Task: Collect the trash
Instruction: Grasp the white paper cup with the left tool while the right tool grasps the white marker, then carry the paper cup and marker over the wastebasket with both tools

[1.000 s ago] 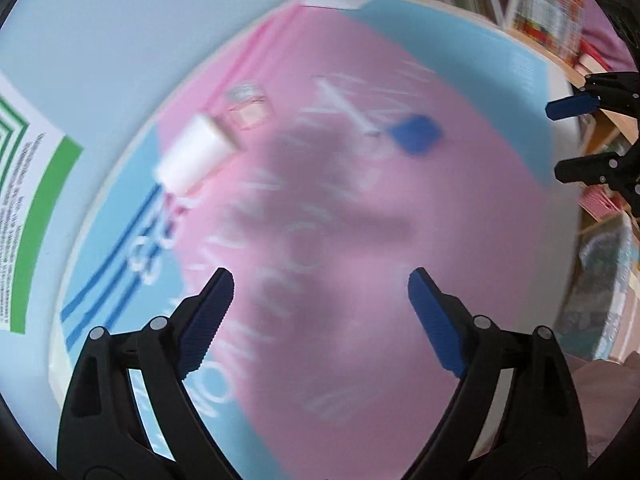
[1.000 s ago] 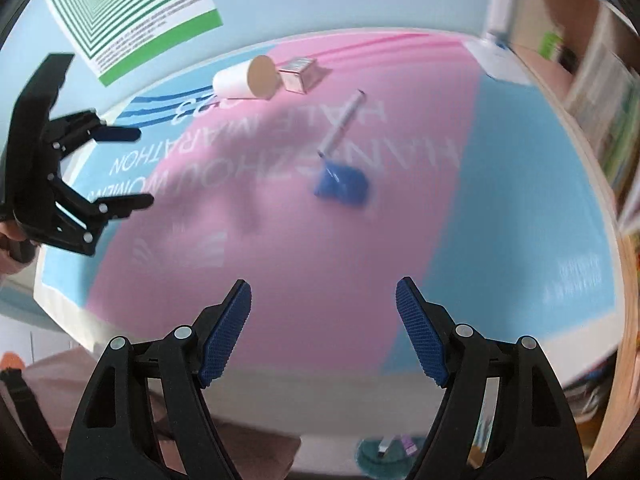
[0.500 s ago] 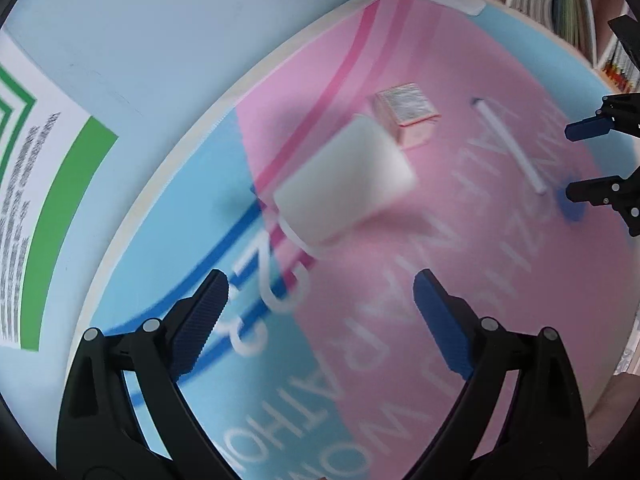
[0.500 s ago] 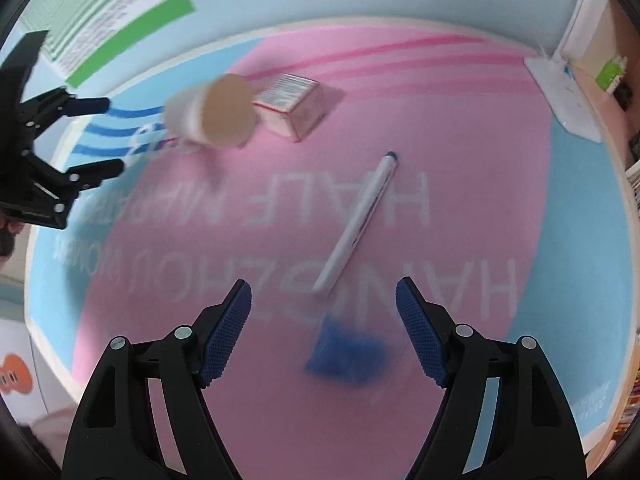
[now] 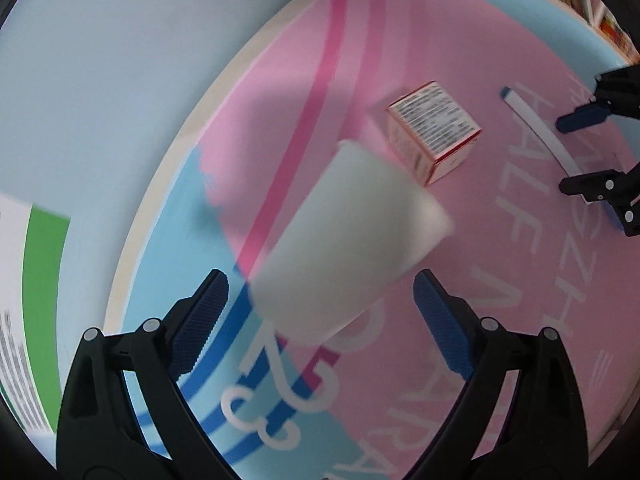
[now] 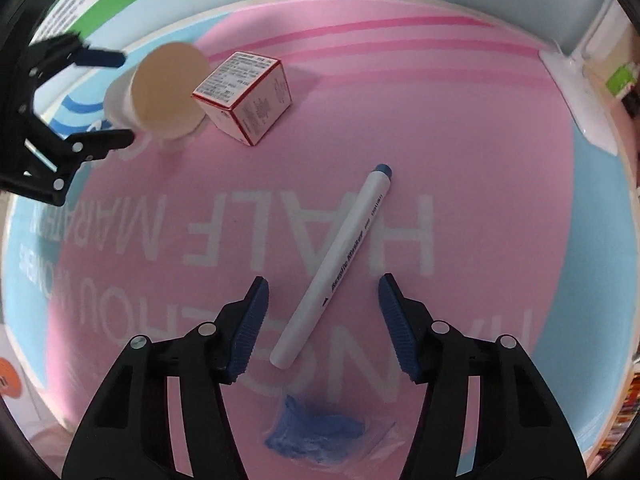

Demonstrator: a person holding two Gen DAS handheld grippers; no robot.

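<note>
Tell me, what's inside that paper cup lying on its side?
In the right wrist view, the paper cup shows only a flat tan round end facing the camera; nothing inside is visible. The left wrist view shows just its blurred white wall.

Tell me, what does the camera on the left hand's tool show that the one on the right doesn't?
Only the left view shows the paper cup's white side lying between the left gripper, whose fingers stand open and clear of it.

Only the right view shows the cup's round open mouth, the crumpled blue wrapper, and the right gripper, whose jaws have just been closing and now straddle the pen without touching it.

Both show the small red-edged box, the white pen and the pink and blue mat.
</note>
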